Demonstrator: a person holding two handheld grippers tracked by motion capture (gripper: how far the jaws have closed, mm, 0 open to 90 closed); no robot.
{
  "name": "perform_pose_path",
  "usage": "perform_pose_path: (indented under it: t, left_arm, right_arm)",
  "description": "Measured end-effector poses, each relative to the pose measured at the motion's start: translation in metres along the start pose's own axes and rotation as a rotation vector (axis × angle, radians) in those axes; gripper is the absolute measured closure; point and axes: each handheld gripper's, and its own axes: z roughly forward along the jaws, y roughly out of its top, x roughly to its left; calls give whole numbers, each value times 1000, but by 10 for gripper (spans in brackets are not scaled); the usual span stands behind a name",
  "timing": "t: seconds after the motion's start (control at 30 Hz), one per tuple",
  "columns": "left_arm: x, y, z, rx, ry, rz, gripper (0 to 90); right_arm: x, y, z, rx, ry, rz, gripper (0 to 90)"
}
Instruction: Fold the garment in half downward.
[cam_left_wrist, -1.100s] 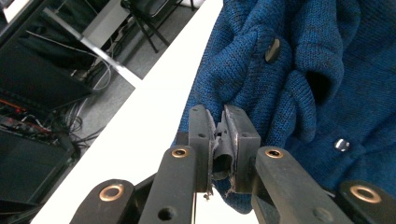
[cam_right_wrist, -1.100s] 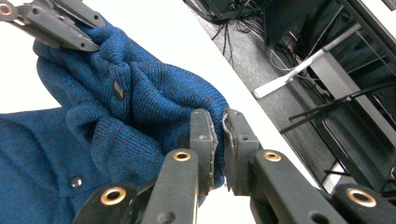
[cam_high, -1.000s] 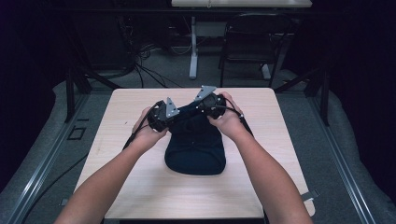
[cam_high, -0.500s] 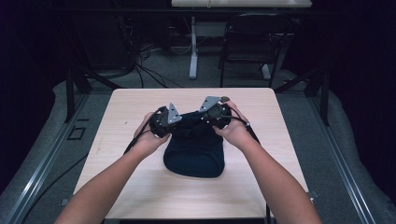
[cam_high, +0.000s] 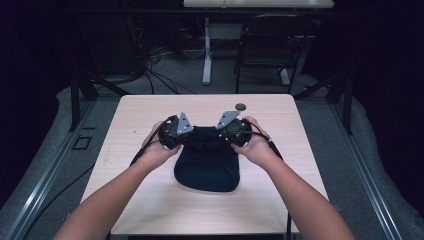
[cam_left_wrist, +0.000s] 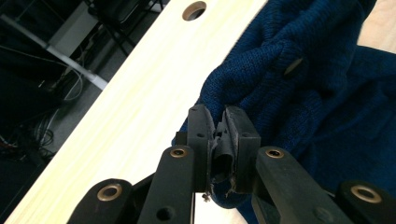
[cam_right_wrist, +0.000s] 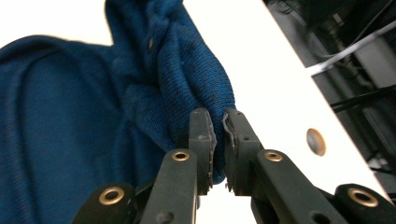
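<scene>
Both the left claw (cam_left_wrist: 218, 140) and right claw (cam_right_wrist: 218, 144) pinch thin folds of the navy knitted sweater (cam_high: 207, 160) lying mid-counter (cam_high: 150, 210), so a hard tug could slip the knit free.

A pale wooden worktop (cam_high: 150, 110) has a round hole (cam_high: 241, 106) near its far edge. Beyond it, cables (cam_high: 155, 75) lie on the grey floor beside a dark chair (cam_high: 265, 50).

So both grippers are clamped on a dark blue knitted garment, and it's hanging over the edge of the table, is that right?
Not quite. The left gripper and the right gripper are each shut on the dark blue knitted garment, but it is not hanging over an edge. The high view shows it lying wholly on the table, near the middle, with bare wood all around it.
</scene>
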Motion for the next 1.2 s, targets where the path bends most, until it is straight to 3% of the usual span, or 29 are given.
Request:
perform_pose_path:
  t: [0.27,0.53,0.77,1.07,1.2]
  left_arm:
    - [-11,-10,-7,-10,-52,12,814]
    - [-26,-19,-14,-6,-103,39,810]
    - [-33,-29,-17,-12,-131,38,809]
    - [-47,-42,-17,5,-164,41,807]
    - [-53,-47,-16,12,-182,40,804]
  right_arm:
    - [26,-13,-7,29,57,-37,819]
    - [43,-28,-5,44,106,-21,820]
    - [50,-32,-7,35,135,-2,820]
    - [63,-34,-9,72,161,-25,816]
    - [71,-39,-6,76,191,-4,816]
